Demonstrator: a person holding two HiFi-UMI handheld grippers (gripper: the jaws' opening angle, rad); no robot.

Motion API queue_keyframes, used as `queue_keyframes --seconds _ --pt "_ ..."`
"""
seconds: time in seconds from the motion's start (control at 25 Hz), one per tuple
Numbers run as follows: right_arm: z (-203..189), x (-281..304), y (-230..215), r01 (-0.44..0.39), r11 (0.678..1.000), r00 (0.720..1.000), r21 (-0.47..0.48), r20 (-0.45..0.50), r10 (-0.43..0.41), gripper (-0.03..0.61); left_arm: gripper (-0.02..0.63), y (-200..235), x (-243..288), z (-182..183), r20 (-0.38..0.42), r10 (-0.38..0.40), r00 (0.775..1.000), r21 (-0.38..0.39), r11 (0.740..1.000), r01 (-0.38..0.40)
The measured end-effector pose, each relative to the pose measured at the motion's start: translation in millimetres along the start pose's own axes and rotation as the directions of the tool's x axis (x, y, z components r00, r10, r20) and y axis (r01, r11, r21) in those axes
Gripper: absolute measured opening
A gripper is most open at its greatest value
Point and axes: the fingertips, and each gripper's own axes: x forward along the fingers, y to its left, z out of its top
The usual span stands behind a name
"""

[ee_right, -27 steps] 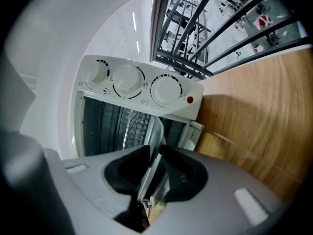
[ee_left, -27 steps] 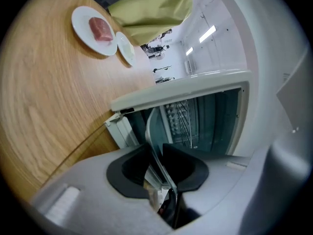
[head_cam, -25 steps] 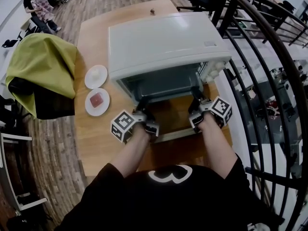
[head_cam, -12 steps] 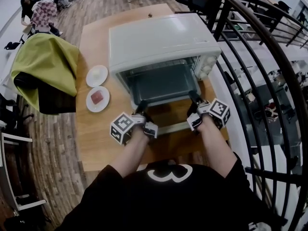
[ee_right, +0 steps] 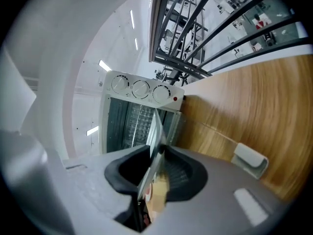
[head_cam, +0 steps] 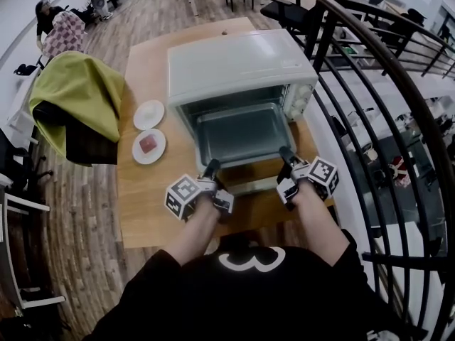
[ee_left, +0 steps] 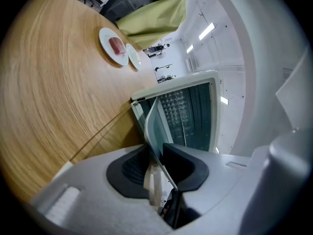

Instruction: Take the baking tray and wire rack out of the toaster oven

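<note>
Change since the earlier frame: the tray (head_cam: 238,130) had come further out of the oven (head_cam: 238,59), with most of its bed showing in front of the cavity above the dropped door (head_cam: 249,185); both grippers had drawn back toward the person with it. Left gripper (head_cam: 212,167): closed on the tray's front rim near its left corner, the thin metal edge pinched between the pads. Right gripper (head_cam: 285,153): likewise clamped on the front rim, near the right corner. Tray: shallow, rectangular, dull grey metal, raised lip all round, empty, held about level, its rear end at or just inside the oven mouth. Handling, by judgement: stiff, fairly light, smooth sheet metal that could slip in the pads or tip if one side lagged; the lip at the two front corners looked the right hold. Rack (ee_left: 174,106): a wire grid showed inside the cavity, probably this item, not yet taken out; likely light and rigid, best taken by its front bar. Oven: pale boxy body, three knobs at its right, on a wooden counter (head_cam: 153,190). Also present: two plates (head_cam: 148,114) left of the oven, one bearing a pink piece; a green cloth (head_cam: 75,91) over a chair.
</note>
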Motion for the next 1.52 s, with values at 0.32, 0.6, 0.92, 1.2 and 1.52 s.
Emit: queue_keyframes --seconds 0.32,0.6,0.92,1.2,1.52 --pt "-11 -32 6 -0.013 1.0 1.0 -0.028 -0.007 0.013 0.089 0.095 -3 -26 -15 -0.015 -0.011 1.0 0.022 1.0 0.011" --pt "-22 -59 11 -0.02 0.999 1.0 -0.034 0.003 0.02 0.091 0.095 -8 -51 -28 -0.051 -0.021 0.998 0.02 1.0 0.022" --pt "-38 -87 26 -0.022 0.999 0.999 -0.043 0.041 0.024 0.094 0.097 -15 -79 -33 -0.085 -0.007 0.996 0.022 1.0 0.009" --pt "-84 -107 41 -0.018 1.0 0.997 -0.026 0.08 0.02 0.097 0.095 -13 -115 -10 -0.129 -0.032 0.991 0.035 0.999 0.037" --pt "-154 -102 59 -0.03 0.999 0.998 -0.042 0.05 0.032 0.1 0.095 11 -173 32 -0.1 -0.035 0.994 0.025 0.999 0.038"
